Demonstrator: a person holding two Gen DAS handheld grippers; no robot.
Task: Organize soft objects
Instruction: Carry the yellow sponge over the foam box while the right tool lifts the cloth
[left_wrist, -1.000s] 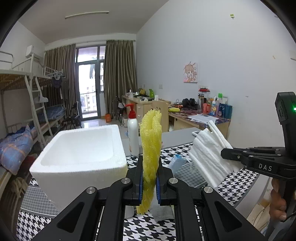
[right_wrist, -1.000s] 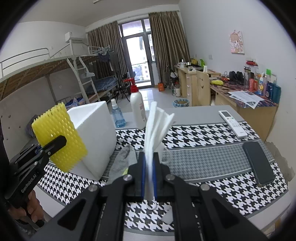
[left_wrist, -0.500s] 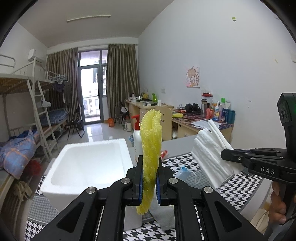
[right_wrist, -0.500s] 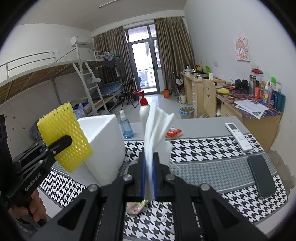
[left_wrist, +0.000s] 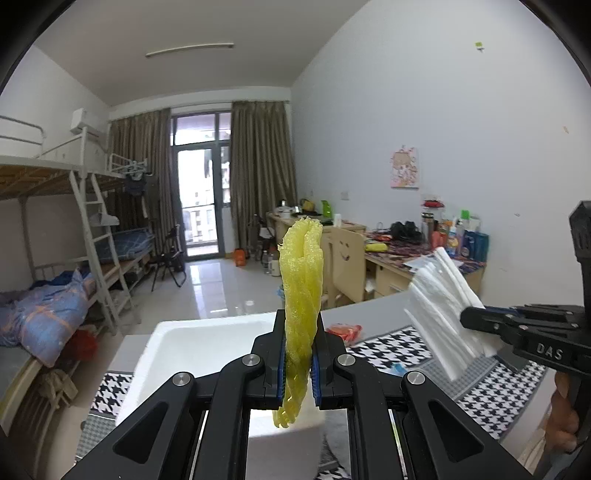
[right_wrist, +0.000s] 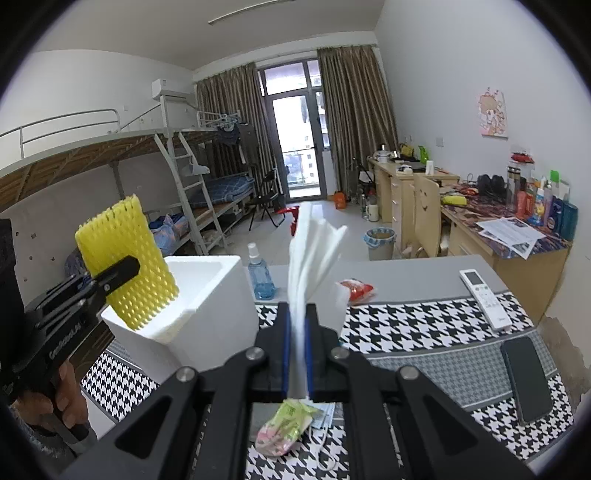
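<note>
My left gripper (left_wrist: 298, 363) is shut on a yellow foam net sleeve (left_wrist: 301, 288) and holds it upright above the near edge of the white foam box (left_wrist: 199, 343). In the right wrist view the sleeve (right_wrist: 125, 258) hangs over the box's near corner (right_wrist: 207, 295). My right gripper (right_wrist: 296, 360) is shut on a stack of white foam sheets (right_wrist: 310, 254), held up above the table. The sheets also show in the left wrist view (left_wrist: 439, 310), to the right of the box.
On the houndstooth tablecloth (right_wrist: 417, 325) lie a remote (right_wrist: 484, 297), a black phone (right_wrist: 526, 376), a red snack packet (right_wrist: 354, 288), a blue spray bottle (right_wrist: 260, 273) and a green-pink packet (right_wrist: 284, 424). Desks and bunk beds stand behind.
Both grippers have risen with their loads. The yellow sleeve has moved from beside the box's front to above its near edge.
</note>
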